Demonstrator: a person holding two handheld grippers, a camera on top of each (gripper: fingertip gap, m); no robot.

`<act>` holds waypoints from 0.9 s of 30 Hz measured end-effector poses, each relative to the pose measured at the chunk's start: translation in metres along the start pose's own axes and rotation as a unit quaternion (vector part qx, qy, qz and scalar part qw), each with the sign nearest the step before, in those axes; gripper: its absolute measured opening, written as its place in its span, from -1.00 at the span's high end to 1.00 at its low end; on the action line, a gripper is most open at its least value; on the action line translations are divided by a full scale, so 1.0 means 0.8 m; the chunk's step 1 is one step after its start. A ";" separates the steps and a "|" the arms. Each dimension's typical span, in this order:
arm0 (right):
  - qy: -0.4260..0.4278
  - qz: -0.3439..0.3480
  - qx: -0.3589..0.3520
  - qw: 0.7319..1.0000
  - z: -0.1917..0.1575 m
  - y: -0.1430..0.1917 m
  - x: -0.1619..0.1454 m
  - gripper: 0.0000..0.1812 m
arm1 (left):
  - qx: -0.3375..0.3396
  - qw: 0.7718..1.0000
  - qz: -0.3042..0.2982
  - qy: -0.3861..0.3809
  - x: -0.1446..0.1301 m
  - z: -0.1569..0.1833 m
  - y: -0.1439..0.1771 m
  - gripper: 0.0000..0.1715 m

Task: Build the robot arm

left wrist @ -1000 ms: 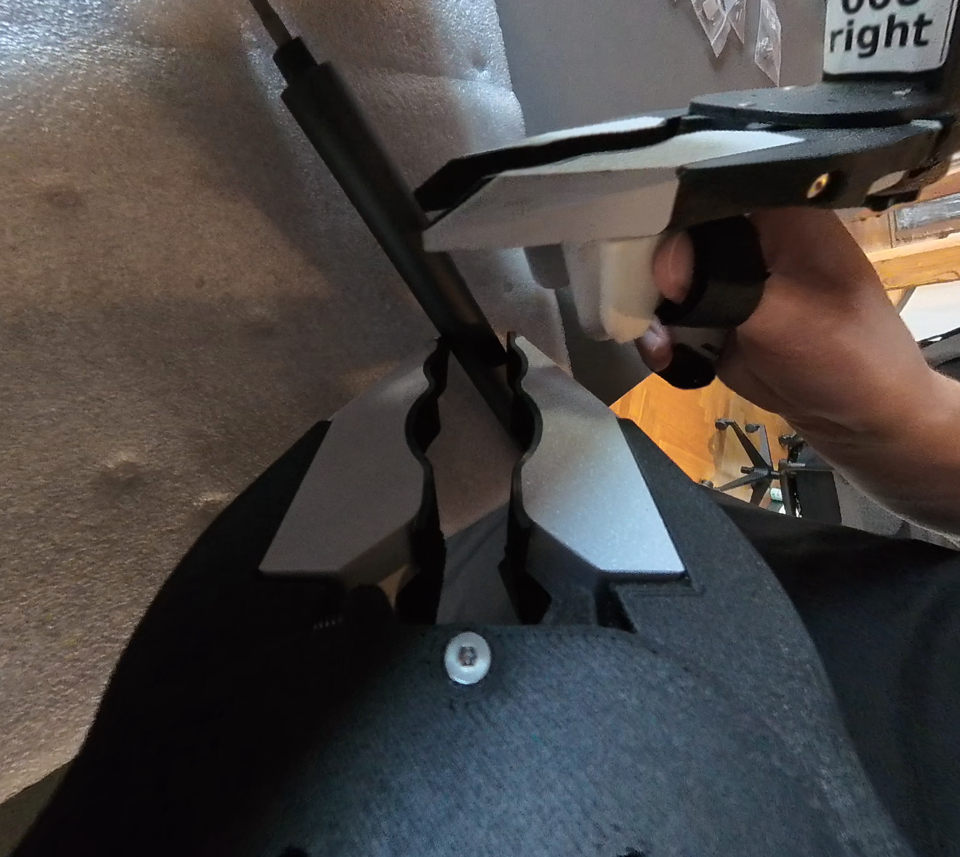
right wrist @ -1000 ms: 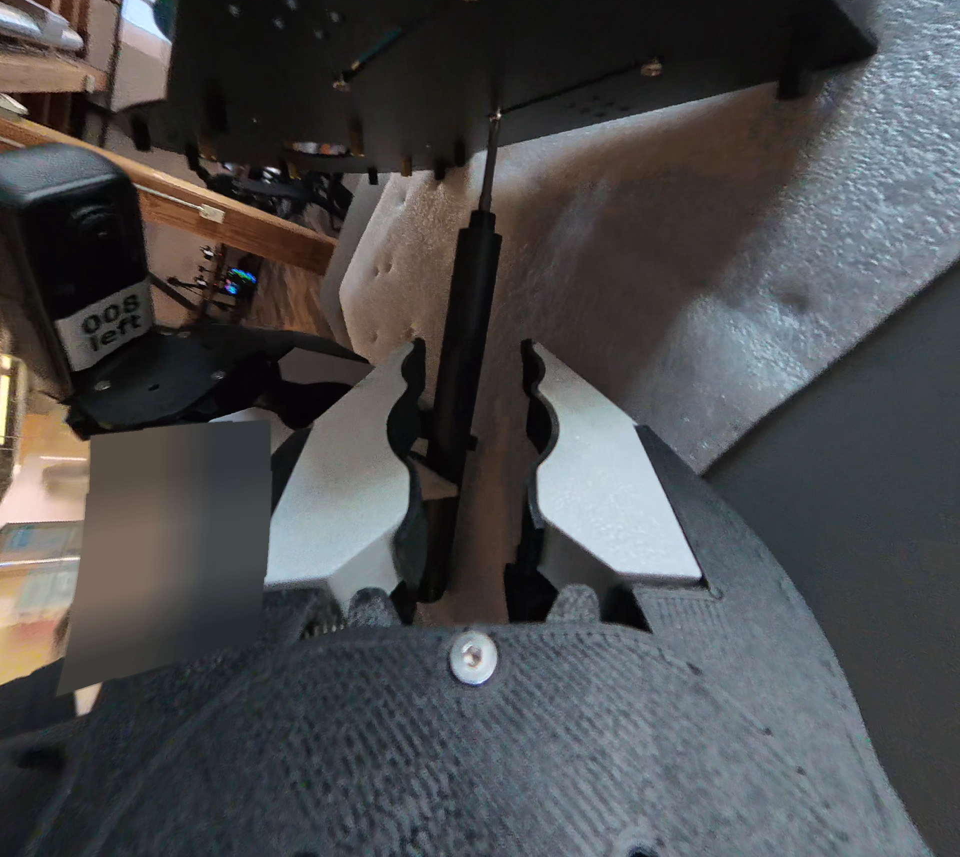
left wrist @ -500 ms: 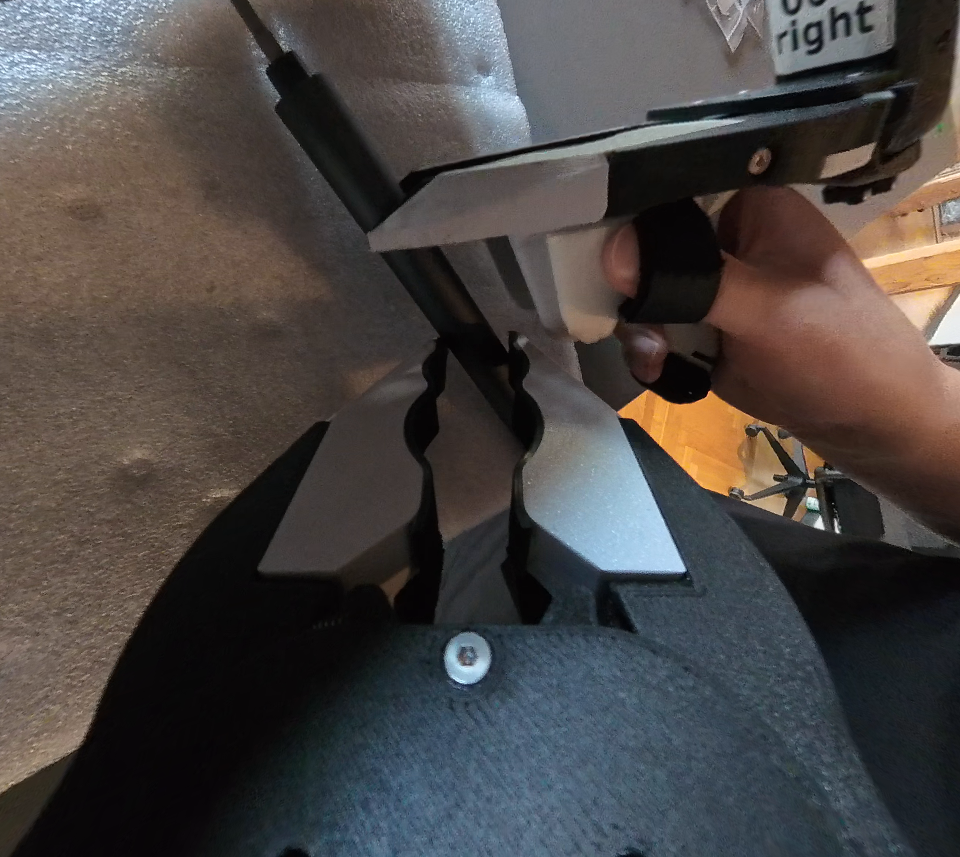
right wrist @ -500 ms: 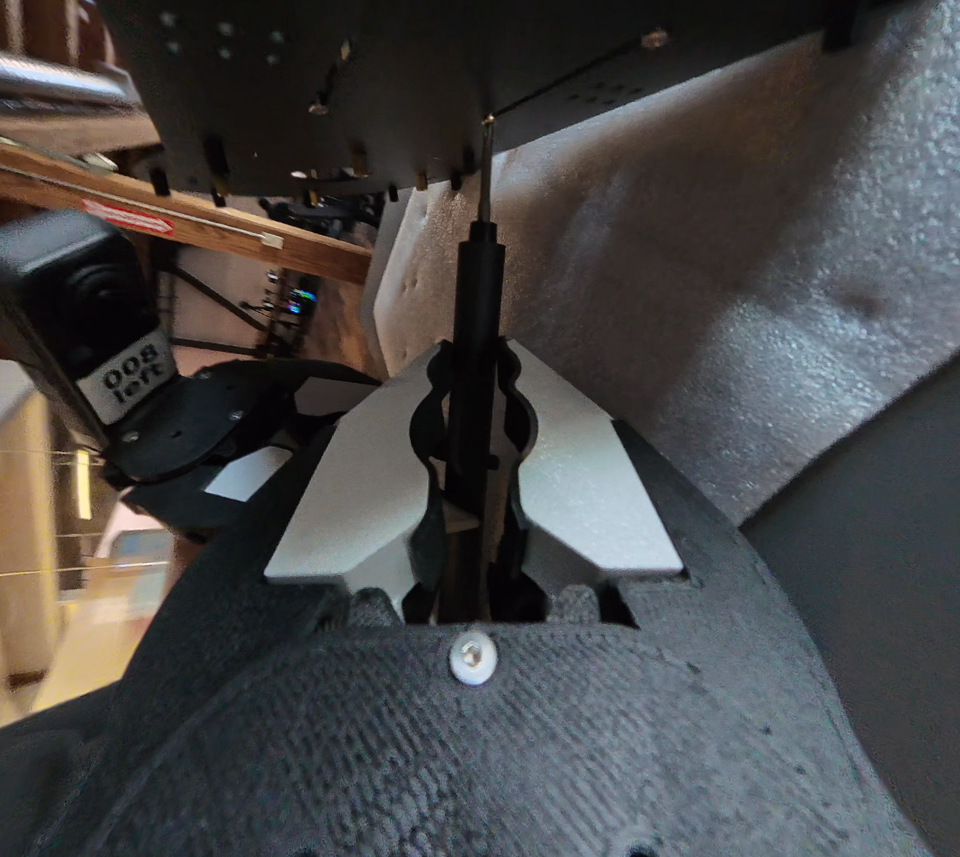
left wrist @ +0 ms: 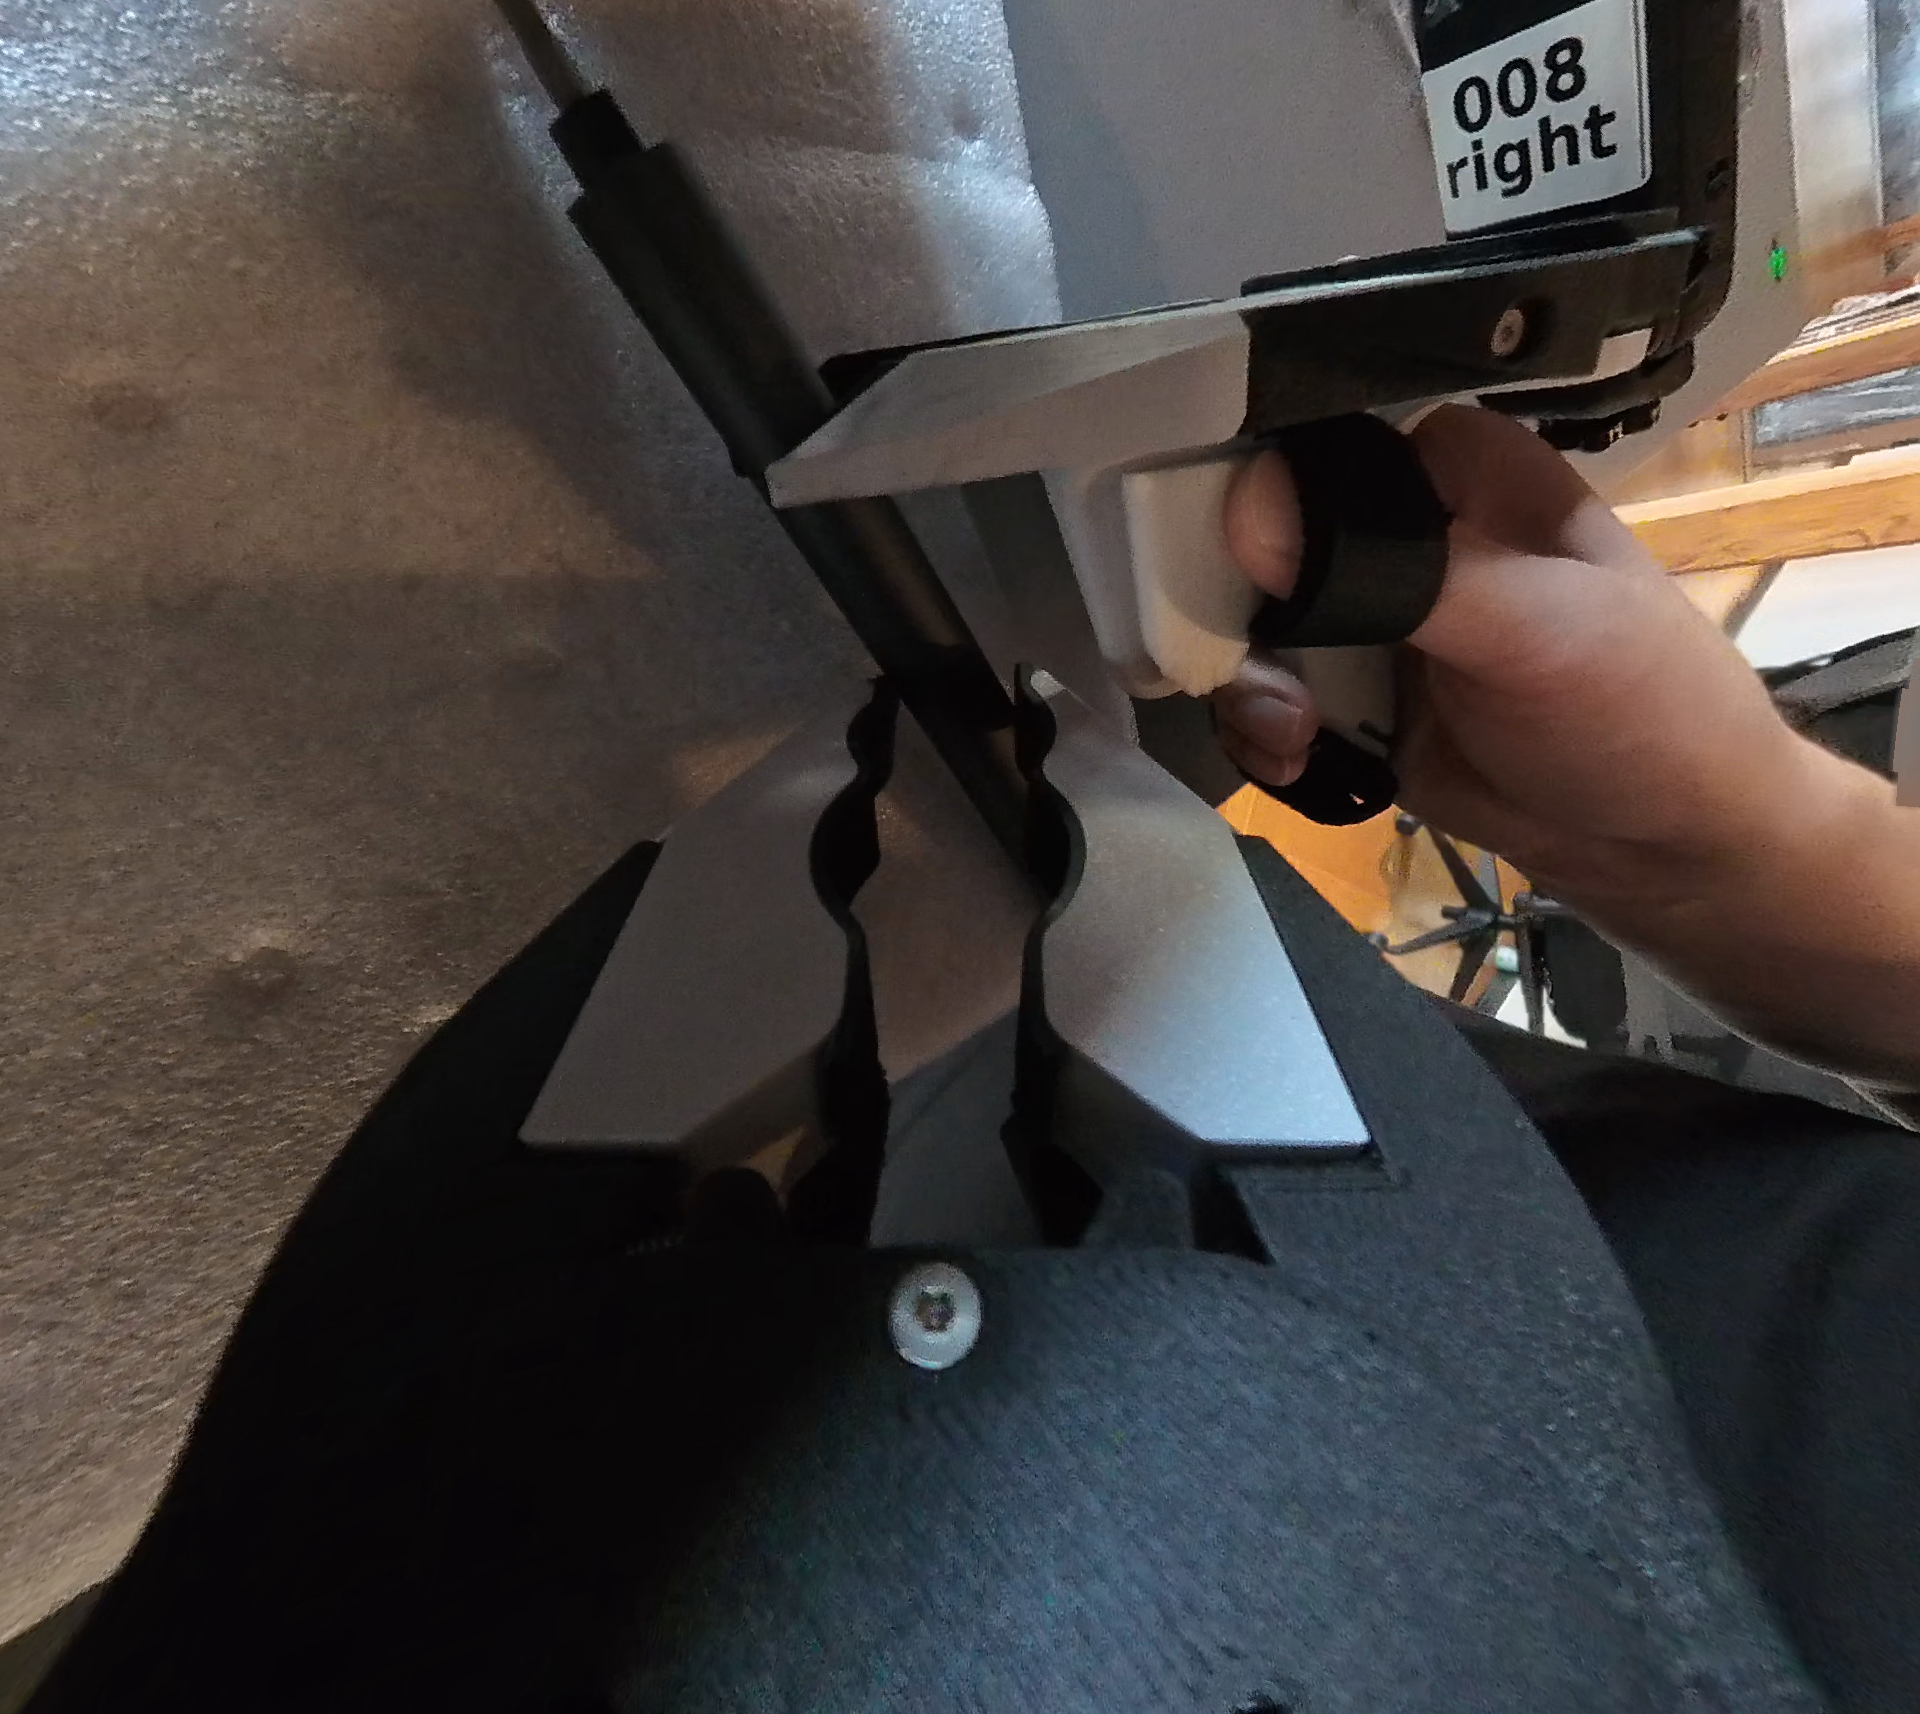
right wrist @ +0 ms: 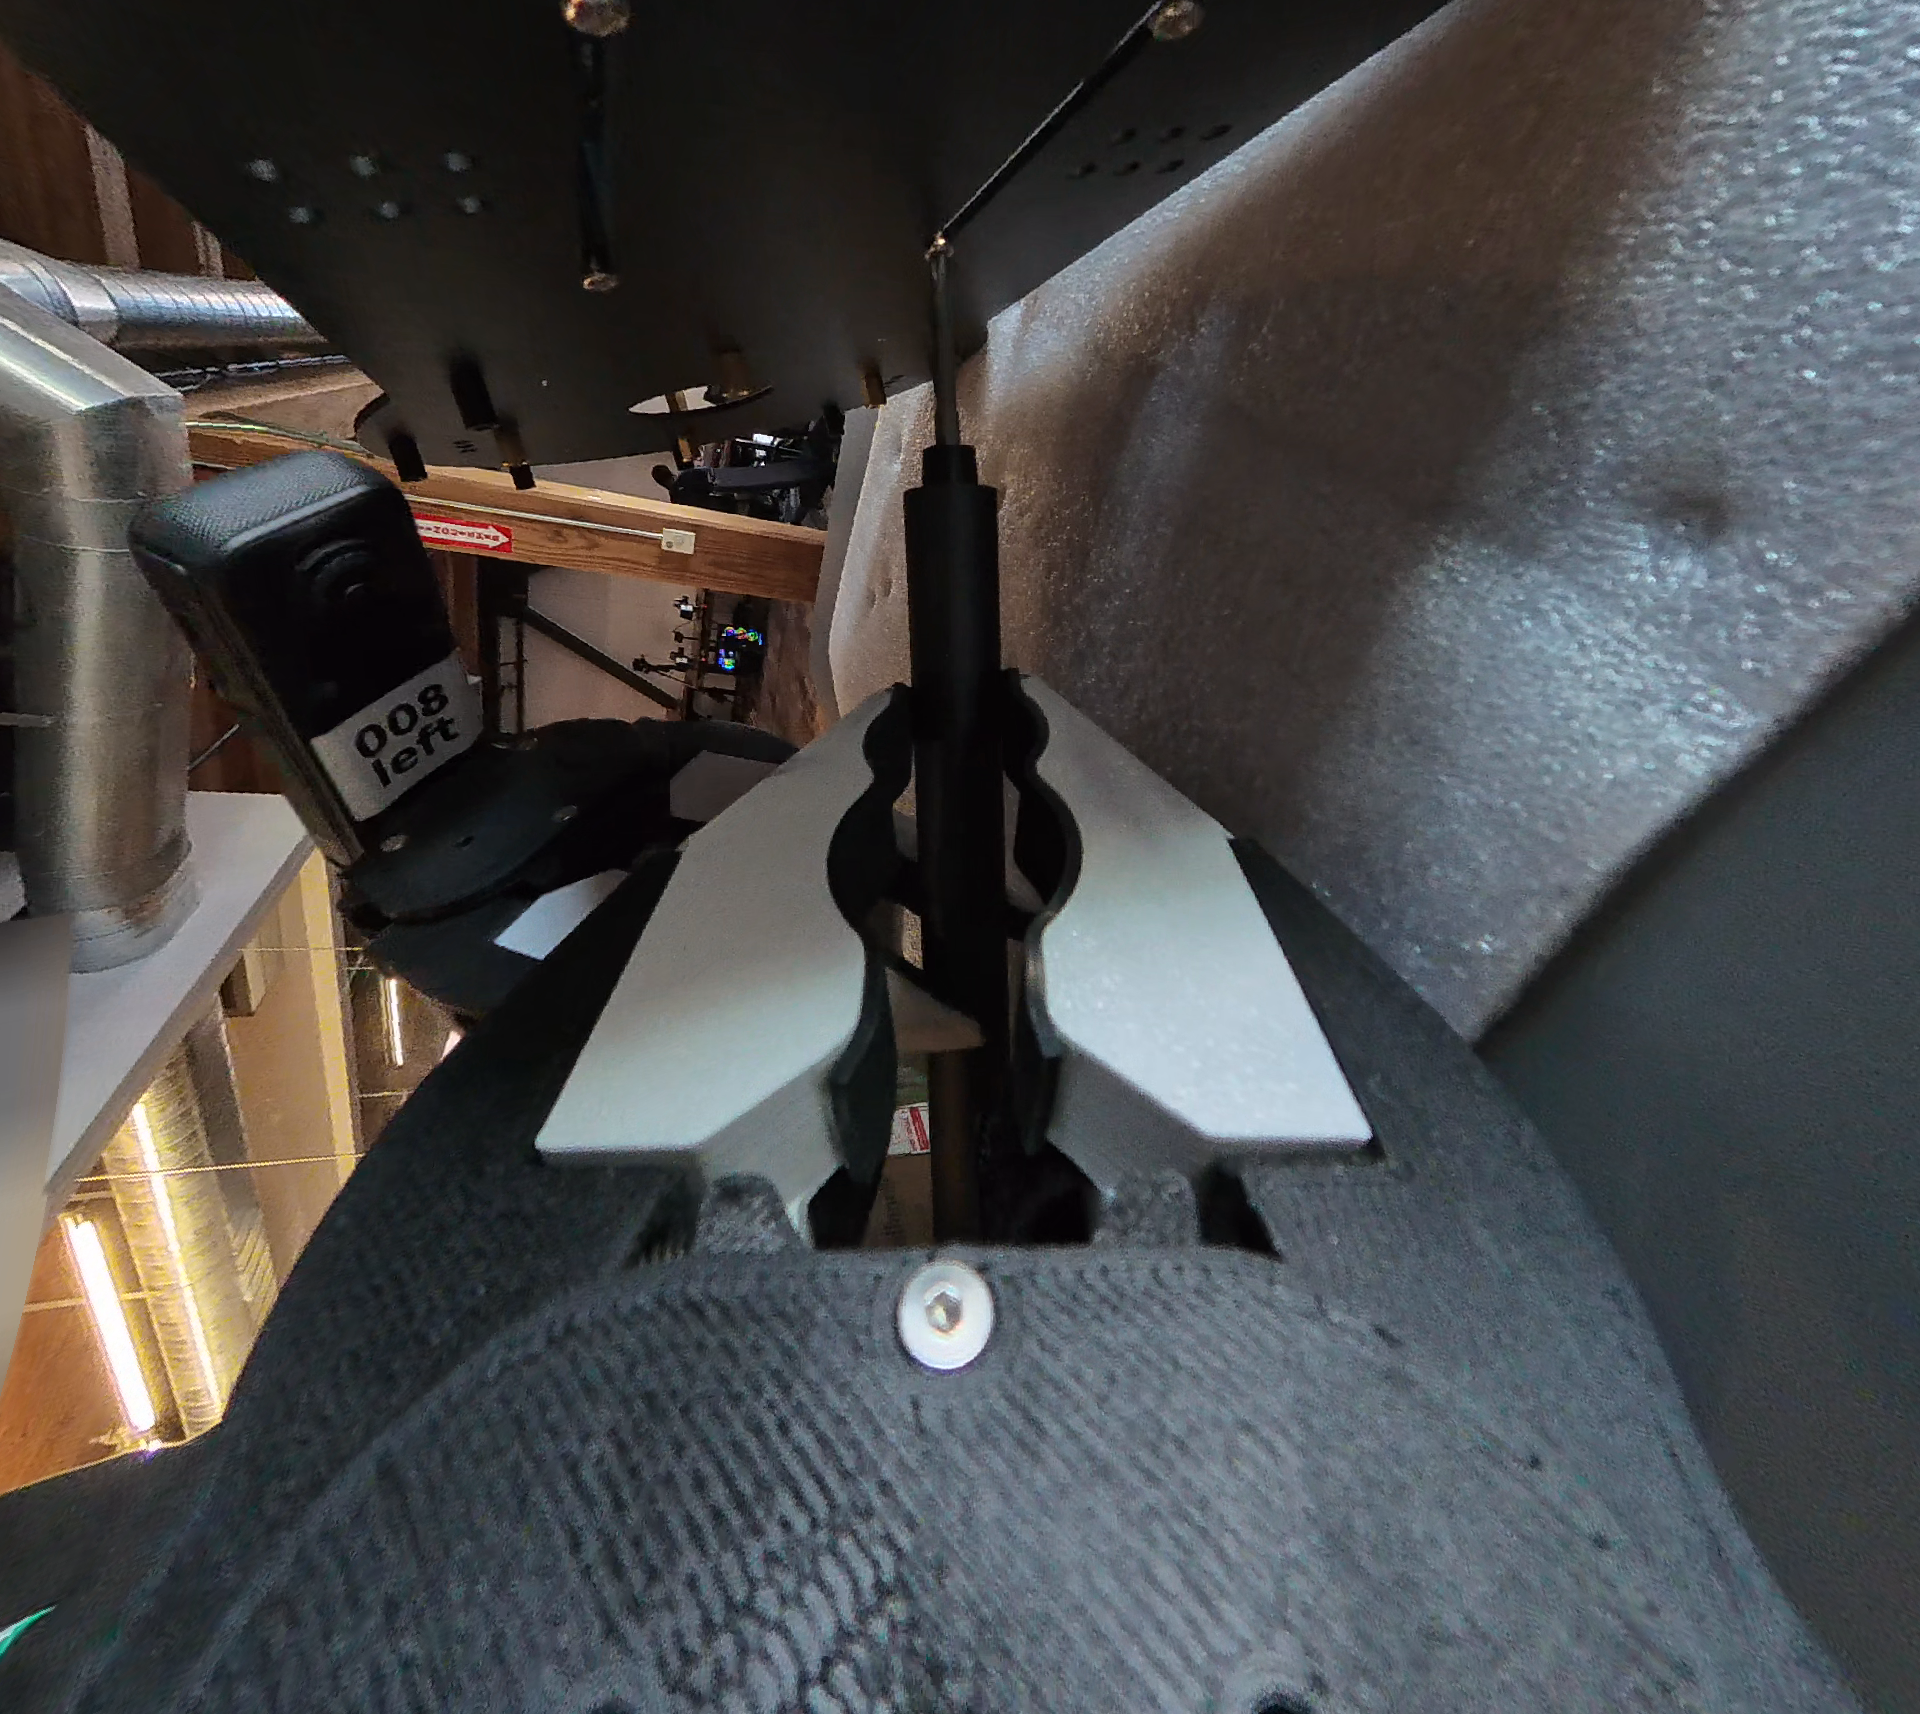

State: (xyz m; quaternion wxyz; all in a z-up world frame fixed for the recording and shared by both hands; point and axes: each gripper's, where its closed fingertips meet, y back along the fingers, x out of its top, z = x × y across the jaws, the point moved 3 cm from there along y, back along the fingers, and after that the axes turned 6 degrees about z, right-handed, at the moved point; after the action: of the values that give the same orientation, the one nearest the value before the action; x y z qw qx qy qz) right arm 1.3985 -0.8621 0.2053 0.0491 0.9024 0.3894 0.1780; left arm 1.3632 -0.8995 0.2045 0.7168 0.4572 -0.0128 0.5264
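Clamped now: right hand-held gripper (right wrist: 956,817) snug around the black screwdriver (right wrist: 951,615), open a second back, tip at a screw on the dark metal chassis (right wrist: 790,54), left hand-held gripper (left wrist: 951,817) narrowly parted beside the handle.

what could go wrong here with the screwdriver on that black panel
1. The right gripper is shut on the screwdriver, whose thin tip meets a small screw at the black panel's edge; it may slip off and scratch the panel.
2. The left gripper is open, with the handle lying against one finger; a nudge there might tilt the tool.
3. The foam sheet beneath could give under pressure.
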 end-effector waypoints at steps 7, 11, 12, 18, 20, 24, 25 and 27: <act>0.077 -0.037 -0.061 0.994 0.000 -0.003 -0.002 0.62 | 0.025 0.999 -0.018 -0.015 0.000 0.001 -0.001 0.76; 0.174 -0.077 -0.123 0.974 0.000 -0.007 -0.001 0.66 | 0.030 0.999 -0.018 -0.014 0.000 0.001 -0.001 0.76; 0.182 -0.085 -0.131 0.971 -0.001 -0.007 -0.001 0.66 | 0.032 0.999 -0.017 -0.015 0.000 0.001 -0.001 0.76; 0.158 -0.085 -0.109 0.978 -0.001 -0.008 0.001 0.81 | 0.037 0.999 -0.011 -0.017 0.001 0.001 -0.001 0.76; 0.110 -0.074 -0.077 0.988 -0.001 -0.007 0.000 0.82 | 0.035 0.999 -0.008 -0.017 0.000 0.001 -0.002 0.75; 0.005 -0.056 -0.006 0.998 0.000 -0.006 -0.001 0.82 | 0.025 1.000 -0.005 -0.013 0.001 0.001 -0.002 0.72; 0.000 -0.053 -0.001 0.999 0.001 -0.005 0.000 0.82 | 0.023 1.000 -0.002 -0.012 0.001 0.001 -0.002 0.72; 0.004 -0.051 -0.001 0.999 0.001 -0.004 0.000 0.82 | 0.015 1.000 0.004 -0.004 0.001 0.002 -0.003 0.69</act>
State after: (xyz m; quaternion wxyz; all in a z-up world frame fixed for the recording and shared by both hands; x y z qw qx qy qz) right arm 1.3964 -0.8597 0.2038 0.0572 0.8808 0.4347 0.1789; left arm 1.3662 -0.8997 0.2042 0.7075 0.4700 -0.0093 0.5278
